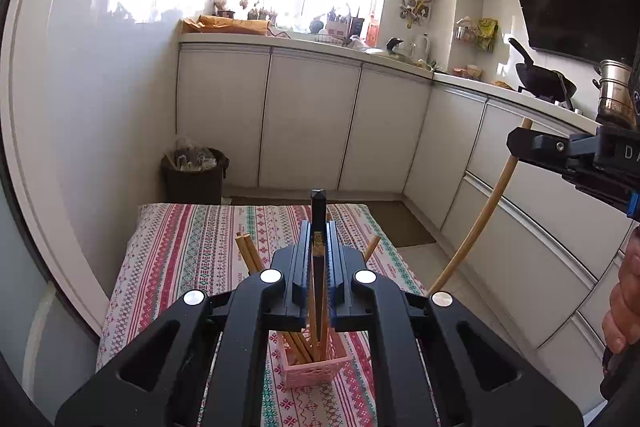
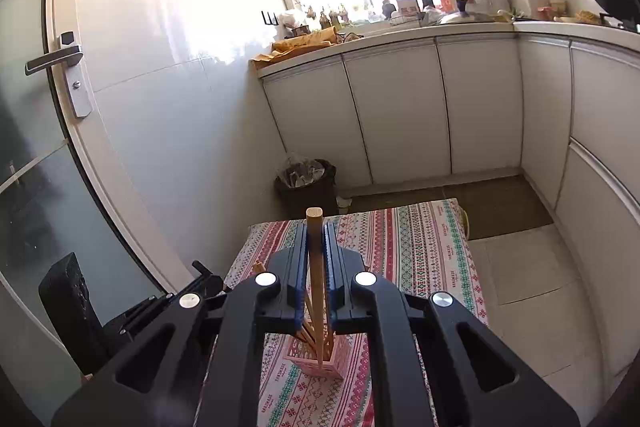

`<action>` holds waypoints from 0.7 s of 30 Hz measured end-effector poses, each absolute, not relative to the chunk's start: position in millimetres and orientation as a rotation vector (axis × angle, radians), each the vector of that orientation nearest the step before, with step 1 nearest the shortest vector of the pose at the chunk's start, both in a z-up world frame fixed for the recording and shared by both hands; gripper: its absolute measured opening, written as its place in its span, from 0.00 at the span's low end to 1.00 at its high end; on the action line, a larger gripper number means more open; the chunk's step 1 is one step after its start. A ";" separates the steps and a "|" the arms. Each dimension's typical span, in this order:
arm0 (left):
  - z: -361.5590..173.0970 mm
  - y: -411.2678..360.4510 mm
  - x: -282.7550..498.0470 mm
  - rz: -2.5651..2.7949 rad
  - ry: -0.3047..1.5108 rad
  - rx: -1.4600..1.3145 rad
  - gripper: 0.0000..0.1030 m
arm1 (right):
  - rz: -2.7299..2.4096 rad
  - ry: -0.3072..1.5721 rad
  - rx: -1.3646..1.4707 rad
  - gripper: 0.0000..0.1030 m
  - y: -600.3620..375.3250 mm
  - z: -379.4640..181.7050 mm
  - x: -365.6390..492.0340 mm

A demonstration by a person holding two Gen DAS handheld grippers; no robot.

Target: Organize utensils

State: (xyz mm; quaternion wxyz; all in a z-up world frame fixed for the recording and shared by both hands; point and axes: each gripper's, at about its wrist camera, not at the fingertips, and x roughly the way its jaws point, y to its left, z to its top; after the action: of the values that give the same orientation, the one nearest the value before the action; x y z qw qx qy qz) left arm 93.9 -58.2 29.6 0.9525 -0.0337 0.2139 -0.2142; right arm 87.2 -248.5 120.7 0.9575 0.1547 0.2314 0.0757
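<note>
Clamped upright in the left gripper, a dark chopstick hangs above the pink basket and could knock its leaning sticks, while the right gripper pinches a wooden chopstick over that basket, liable to miss the opening.

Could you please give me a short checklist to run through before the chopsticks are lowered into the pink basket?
1. Left tongs shut on the dark chopstick: ok.
2. Right tongs shut on the light wooden chopstick: ok.
3. Pink basket upright on the patterned tablecloth: ok.
4. Free room among the wooden chopsticks already inside: cannot tell.
5. Light chopstick's lower tip over the basket opening: cannot tell.
6. The two tongs apart from each other: ok.
</note>
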 end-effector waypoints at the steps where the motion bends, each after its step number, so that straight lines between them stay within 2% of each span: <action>1: 27.0 -59.0 95.5 -0.432 0.440 -0.064 0.05 | 0.153 0.470 0.314 0.08 -247.6 117.4 90.8; 7: 20.5 -62.1 104.6 -0.417 0.450 -0.042 0.05 | 0.160 0.468 0.308 0.08 -241.9 103.9 103.9; 10: 9.7 -71.4 115.2 -0.434 0.518 -0.012 0.08 | 0.159 0.469 0.307 0.08 -239.6 99.7 107.1; 12: 6.2 -68.2 112.6 -0.405 0.524 -0.012 0.21 | 0.160 0.469 0.304 0.08 -237.6 97.0 108.8; 13: 10.4 -60.7 108.1 -0.393 0.499 -0.043 0.36 | 0.156 0.467 0.298 0.08 -235.8 95.4 108.6; 14: 17.6 -50.9 102.5 -0.383 0.468 -0.082 0.46 | 0.152 0.463 0.287 0.08 -233.6 94.2 108.7; 19: 58.6 -9.5 80.7 -0.317 0.344 -0.191 0.68 | 0.150 0.453 0.253 0.08 -219.0 87.7 113.6; 21: 65.7 2.4 75.7 -0.288 0.320 -0.217 0.72 | 0.150 0.461 0.248 0.08 -212.6 82.8 119.0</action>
State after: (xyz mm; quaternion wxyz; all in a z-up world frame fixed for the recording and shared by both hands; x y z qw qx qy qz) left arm 75.7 2.4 65.7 0.9711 -0.1076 0.1583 -0.1425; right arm 119.0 -212.6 82.8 0.9632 0.1227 0.2275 0.0741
